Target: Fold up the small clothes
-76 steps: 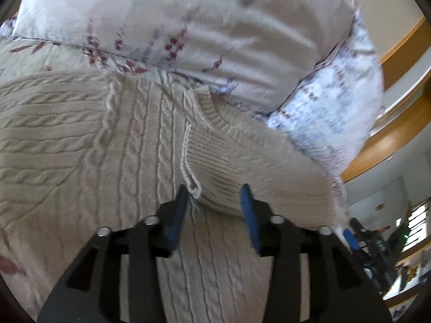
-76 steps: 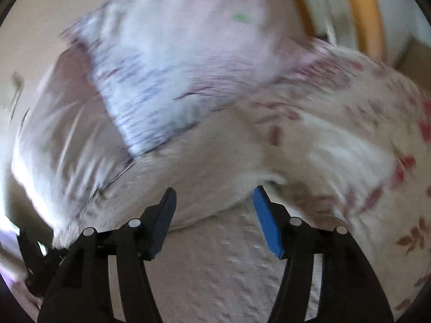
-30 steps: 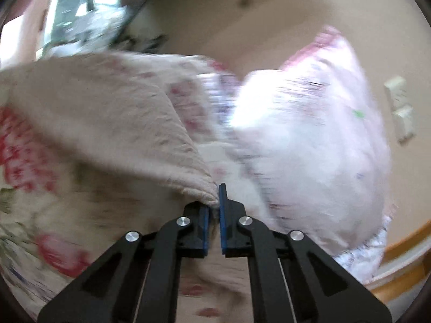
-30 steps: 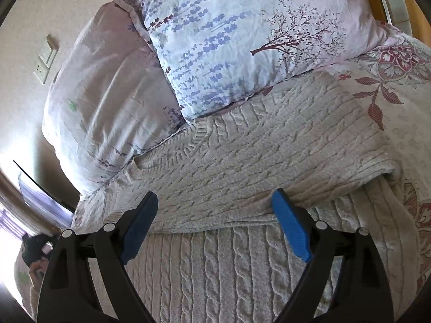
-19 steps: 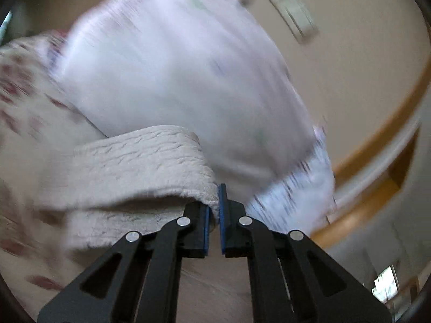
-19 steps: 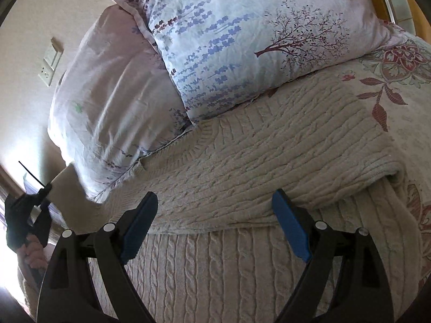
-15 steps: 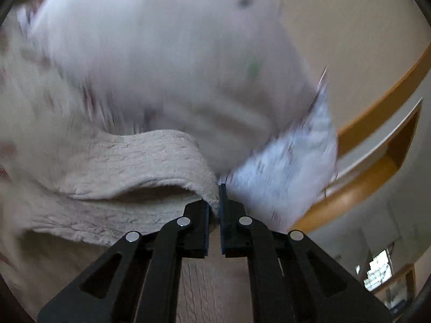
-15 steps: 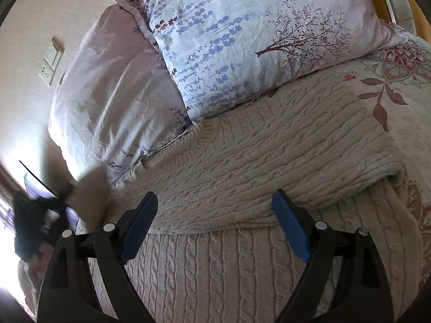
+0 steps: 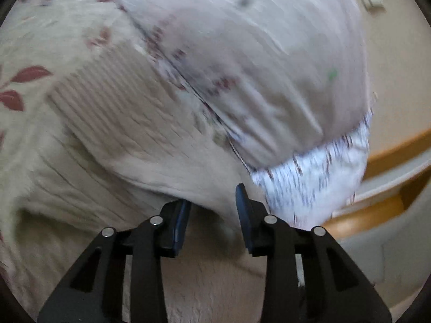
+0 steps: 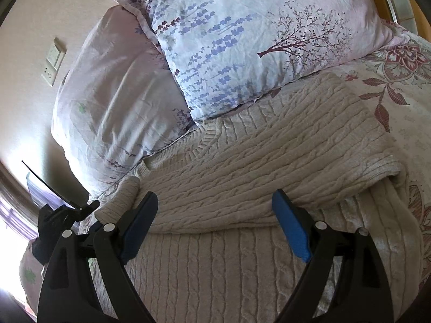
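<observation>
A cream cable-knit sweater (image 10: pixel 256 167) lies on the bed with its right sleeve folded across the body. My right gripper (image 10: pixel 215 223) is open and empty, low over the sweater's middle. In the blurred left wrist view the sweater's left sleeve (image 9: pixel 129 123) lies folded over the body, its ribbed cuff far from me. My left gripper (image 9: pixel 212 210) is open, its blue pads just apart from the fold's edge. The left gripper also shows at the lower left of the right wrist view (image 10: pixel 64 215).
Two floral pillows (image 10: pixel 242 40) lean against the wall right behind the sweater's collar. The floral bedspread (image 10: pixel 398 86) runs off to the right. A wooden bed frame (image 9: pixel 377 210) is at the right of the left wrist view. A wall switch plate (image 10: pixel 54 62) is at upper left.
My left gripper carried the left sleeve across the sweater while shut on it, then opened and let it go. My right gripper stayed open and nearly still.
</observation>
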Demonstrator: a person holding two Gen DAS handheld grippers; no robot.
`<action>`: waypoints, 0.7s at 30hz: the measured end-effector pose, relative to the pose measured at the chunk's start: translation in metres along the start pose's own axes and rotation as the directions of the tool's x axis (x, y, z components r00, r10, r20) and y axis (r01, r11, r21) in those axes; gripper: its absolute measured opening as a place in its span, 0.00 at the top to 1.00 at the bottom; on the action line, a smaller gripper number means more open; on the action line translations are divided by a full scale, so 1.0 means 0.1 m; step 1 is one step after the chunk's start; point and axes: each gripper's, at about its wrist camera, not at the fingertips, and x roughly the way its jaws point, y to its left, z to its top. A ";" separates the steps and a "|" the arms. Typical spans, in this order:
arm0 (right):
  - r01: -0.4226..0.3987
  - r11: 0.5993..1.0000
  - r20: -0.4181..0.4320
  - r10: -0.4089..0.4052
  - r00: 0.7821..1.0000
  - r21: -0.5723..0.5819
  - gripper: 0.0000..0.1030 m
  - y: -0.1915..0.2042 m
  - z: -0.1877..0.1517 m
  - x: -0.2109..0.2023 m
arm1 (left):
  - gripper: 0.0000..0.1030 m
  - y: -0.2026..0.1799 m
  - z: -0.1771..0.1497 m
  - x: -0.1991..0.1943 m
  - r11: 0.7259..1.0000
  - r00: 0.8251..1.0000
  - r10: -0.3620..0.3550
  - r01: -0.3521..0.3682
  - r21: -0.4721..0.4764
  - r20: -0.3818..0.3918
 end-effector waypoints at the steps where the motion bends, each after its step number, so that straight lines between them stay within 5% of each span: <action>1: 0.001 1.000 0.002 -0.001 1.000 0.000 0.14 0.00 0.00 0.00 | 0.72 0.03 0.05 -0.01 1.000 1.000 0.011 -0.010 -0.023 0.014; 5: 0.013 1.000 0.018 -0.012 1.000 -0.013 0.14 0.03 0.00 -0.03 | 0.90 -0.10 0.15 0.01 1.000 0.999 0.006 -0.006 0.000 0.041; 8: 0.035 0.999 0.055 -0.033 0.998 -0.035 0.14 0.06 0.02 -0.08 | 0.92 -0.46 0.06 0.14 0.993 0.999 -0.025 0.022 0.120 0.030; 10: 0.052 0.998 0.088 -0.047 0.995 -0.046 0.14 0.07 0.03 -0.13 | 0.92 -0.75 -0.07 0.27 0.973 0.999 -0.046 0.046 0.227 -0.004; 13: 0.068 0.997 0.131 -0.063 0.989 -0.029 0.14 0.02 0.06 -0.20 | 0.92 -1.20 -0.42 0.58 0.908 0.995 -0.039 0.073 0.412 -0.091; 15: 0.072 0.997 0.140 -0.071 0.988 -0.002 0.14 -0.04 0.09 -0.21 | 0.85 -1.38 -0.70 0.83 0.854 0.986 0.014 0.075 0.516 -0.167; 17: 0.071 0.997 0.136 -0.073 0.988 0.024 0.14 -0.10 0.10 -0.21 | 0.56 -1.46 -0.95 1.07 0.815 0.963 0.063 0.101 0.570 -0.261; 21: 0.053 0.997 0.112 -0.059 0.992 0.050 0.21 -0.17 0.10 -0.18 | 0.48 -1.39 -1.14 1.14 0.777 0.939 0.118 0.116 0.619 -0.324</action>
